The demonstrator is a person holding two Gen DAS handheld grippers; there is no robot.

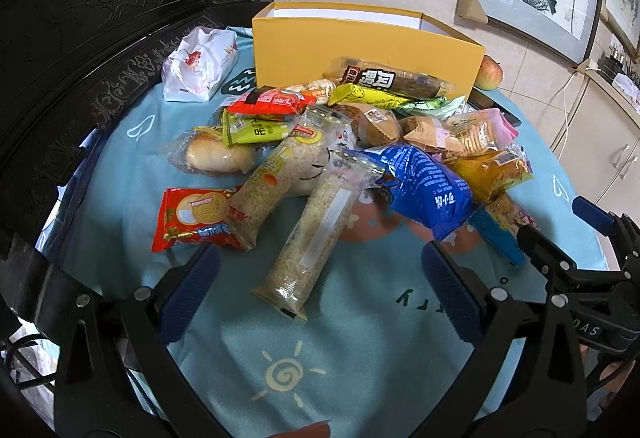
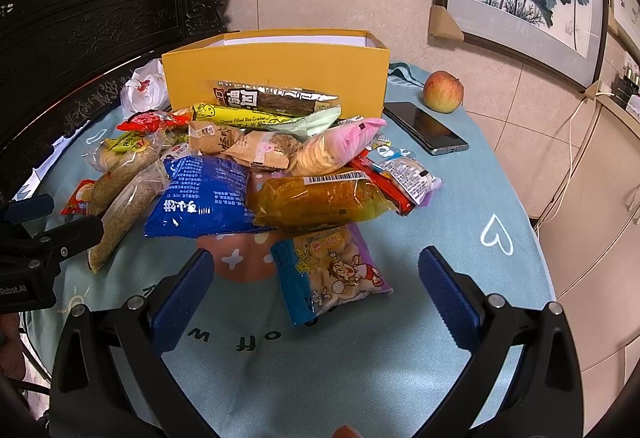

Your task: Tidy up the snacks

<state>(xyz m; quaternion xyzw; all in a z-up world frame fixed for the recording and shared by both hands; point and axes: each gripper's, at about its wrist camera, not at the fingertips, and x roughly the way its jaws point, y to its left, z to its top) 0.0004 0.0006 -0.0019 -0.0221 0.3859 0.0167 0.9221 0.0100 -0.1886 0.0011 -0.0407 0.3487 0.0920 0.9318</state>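
A pile of wrapped snacks lies on a light blue cloth in front of an open yellow box [image 1: 360,45] [image 2: 280,73]. In the left wrist view a long clear pack of sesame-coloured bars [image 1: 312,242] points toward my left gripper [image 1: 320,258], which is open with the pack's near end between its blue fingers, untouched. In the right wrist view a cartoon biscuit bag [image 2: 332,270] lies just ahead of my right gripper [image 2: 316,258], also open and empty. A blue bag [image 1: 424,185] [image 2: 204,193] and an orange-yellow pack [image 2: 320,197] sit mid-pile.
An apple [image 2: 443,91] and a black phone [image 2: 426,127] lie right of the box. A white crumpled bag [image 1: 200,65] sits at the left by dark carved furniture [image 1: 80,17]. The round table's edge [image 2: 536,238] drops off at the right, near cabinets.
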